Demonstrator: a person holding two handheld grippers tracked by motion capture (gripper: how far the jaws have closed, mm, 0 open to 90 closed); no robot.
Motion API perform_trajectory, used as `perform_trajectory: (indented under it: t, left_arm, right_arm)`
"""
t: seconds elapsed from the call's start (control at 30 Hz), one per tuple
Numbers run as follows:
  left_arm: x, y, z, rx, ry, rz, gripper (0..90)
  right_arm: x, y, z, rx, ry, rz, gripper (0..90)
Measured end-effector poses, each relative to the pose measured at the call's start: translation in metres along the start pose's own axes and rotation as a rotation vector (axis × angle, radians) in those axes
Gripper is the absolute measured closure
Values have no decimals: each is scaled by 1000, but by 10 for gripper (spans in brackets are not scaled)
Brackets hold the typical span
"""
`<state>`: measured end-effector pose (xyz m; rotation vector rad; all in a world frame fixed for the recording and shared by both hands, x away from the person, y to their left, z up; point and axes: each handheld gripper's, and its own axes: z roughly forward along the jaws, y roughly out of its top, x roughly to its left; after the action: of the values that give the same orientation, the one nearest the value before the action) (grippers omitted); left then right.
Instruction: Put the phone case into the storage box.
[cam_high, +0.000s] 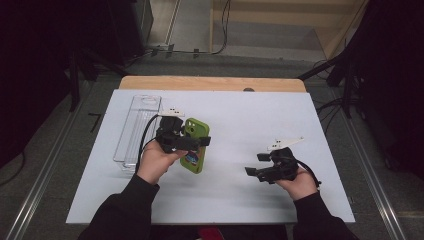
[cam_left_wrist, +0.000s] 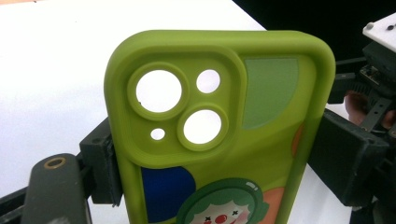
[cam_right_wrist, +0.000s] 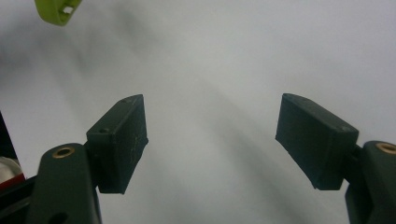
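Observation:
A lime-green phone case (cam_high: 196, 127) with camera cut-outs and a clown picture is held over the white table sheet (cam_high: 250, 120), left of centre. My left gripper (cam_high: 196, 141) is shut on it across its width. In the left gripper view the case (cam_left_wrist: 261, 154) stands upright between the two pads, which press on its long edges, with my left gripper (cam_left_wrist: 224, 163) around it. My right gripper (cam_high: 256, 164) hovers at the right, open. In the right gripper view, my right gripper (cam_right_wrist: 212, 140) has nothing between its jaws, and a corner of the case (cam_right_wrist: 58, 10) shows at top left.
A clear plastic package tray (cam_high: 137, 127) lies lengthwise left of the left hand. The wooden table edge (cam_high: 210, 82) runs along the far side of the sheet. Dark stands and cables flank the table on the floor.

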<state>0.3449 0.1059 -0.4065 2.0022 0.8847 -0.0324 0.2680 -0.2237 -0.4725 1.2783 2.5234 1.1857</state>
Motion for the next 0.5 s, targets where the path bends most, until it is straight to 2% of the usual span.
perform_trajectory:
  t: [0.23,0.5]
  left_arm:
    - [0,2,-2,12,-1,9,175]
    - [2,5,-9,5,3,7,175]
  right_arm:
    - [0,-9,-3,26,-20,14,232]
    - [0,-18,-6,29,-38,26,235]
